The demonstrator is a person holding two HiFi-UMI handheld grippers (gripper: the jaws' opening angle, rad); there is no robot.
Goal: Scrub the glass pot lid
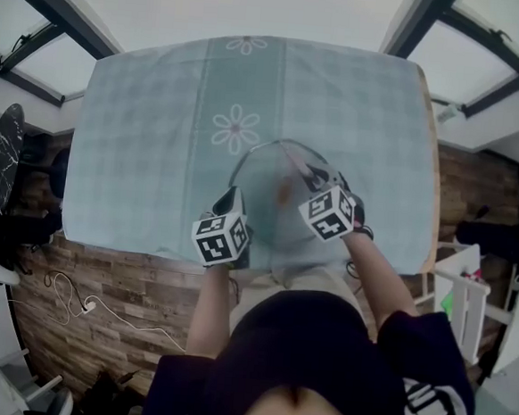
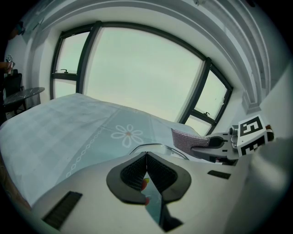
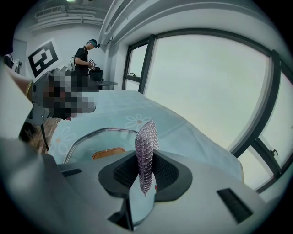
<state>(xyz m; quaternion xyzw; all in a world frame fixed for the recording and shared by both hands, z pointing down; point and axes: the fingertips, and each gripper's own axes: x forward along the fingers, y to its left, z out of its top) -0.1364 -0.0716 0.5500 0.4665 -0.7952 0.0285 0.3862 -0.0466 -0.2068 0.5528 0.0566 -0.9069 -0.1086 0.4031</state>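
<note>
Lid: the glass lid (image 1: 268, 207) lies on the checked tablecloth (image 1: 149, 131) near the table's front edge, with its brown handle (image 3: 109, 154) at the middle.
Left gripper: the left gripper (image 2: 146, 155) has its jaws drawn together, tips at the lid's near-left rim. Whether they nip that rim or only rest against it I cannot tell.
Right gripper: the right gripper (image 3: 145, 160) is clamped on a mesh scrubber (image 3: 146, 135), which stands on edge out of the jaws.
Step in hand: by my reading, rubbing the glass to the right of the handle while the other side is steadied.
Doing it well: lay the scrubber's broad face on the glass, not its thin edge. Press lightly and work in short overlapping strokes from the handle out to the rim. Keep the hard jaw tips off the glass.
Steadying: hold the near rim firmly, since the lid will likely slide or rock on the cloth under sideways rubbing.
Risk: the cloth may bunch up, or the scrubber may work loose from the jaws.
Left hand pose: forearm stretched forward from the body, gripper slanting down at the lid's near-left rim.
Right hand pose: forearm reaching in from the right, gripper slanting down over the lid, scrubber just right of the handle. Contact with the glass is not clear.
</note>
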